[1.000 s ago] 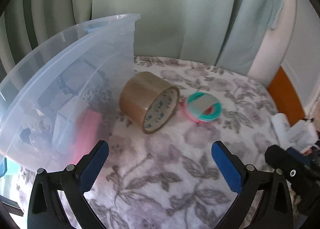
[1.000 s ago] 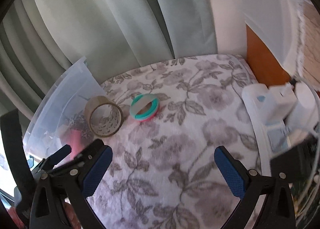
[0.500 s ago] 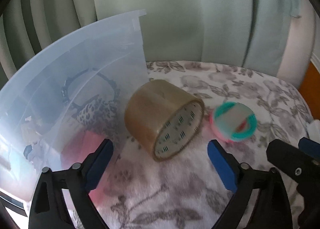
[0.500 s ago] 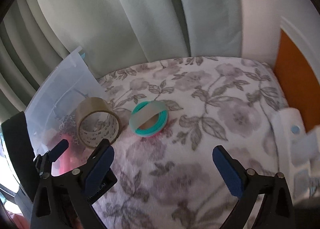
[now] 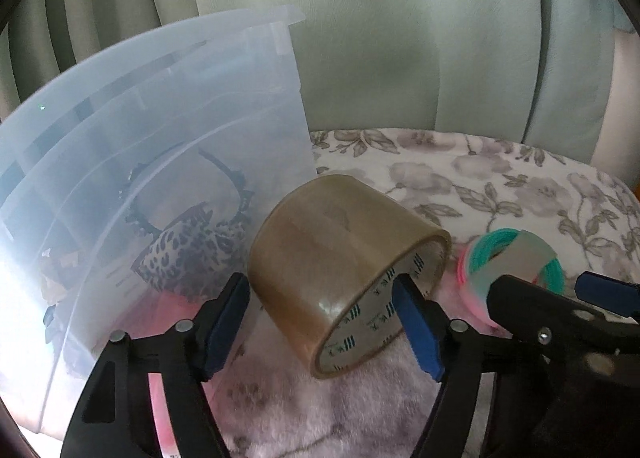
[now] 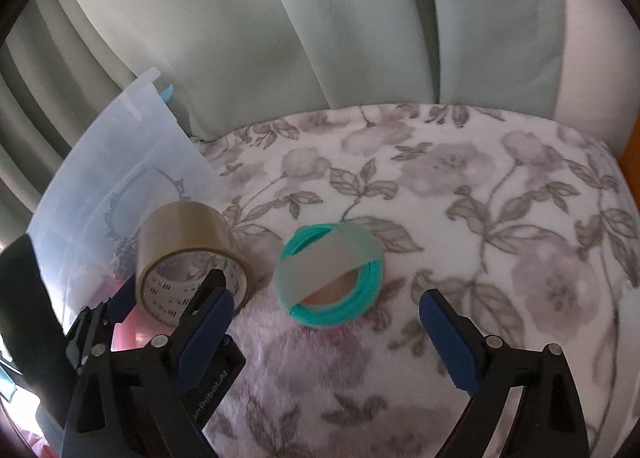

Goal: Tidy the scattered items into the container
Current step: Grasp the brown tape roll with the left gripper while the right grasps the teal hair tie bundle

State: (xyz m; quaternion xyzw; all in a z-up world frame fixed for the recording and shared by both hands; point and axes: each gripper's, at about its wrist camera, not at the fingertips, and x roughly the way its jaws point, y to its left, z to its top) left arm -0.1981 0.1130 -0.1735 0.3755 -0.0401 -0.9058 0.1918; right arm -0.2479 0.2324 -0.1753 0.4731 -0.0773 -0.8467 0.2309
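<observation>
Both grippers' jaws stand spread, the left gripper (image 5: 322, 322) just closing around blurred brown tape (image 5: 344, 266), hiding its rim.

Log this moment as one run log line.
left gripper: closing around brown packing tape roll, ungripped | right gripper: open, nearing teal ring bundle

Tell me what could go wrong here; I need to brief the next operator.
1. The tape roll lies on its curved side between the closing left gripper; a glancing squeeze could roll it away.
2. The right gripper works close beside the left; they could collide.
</observation>
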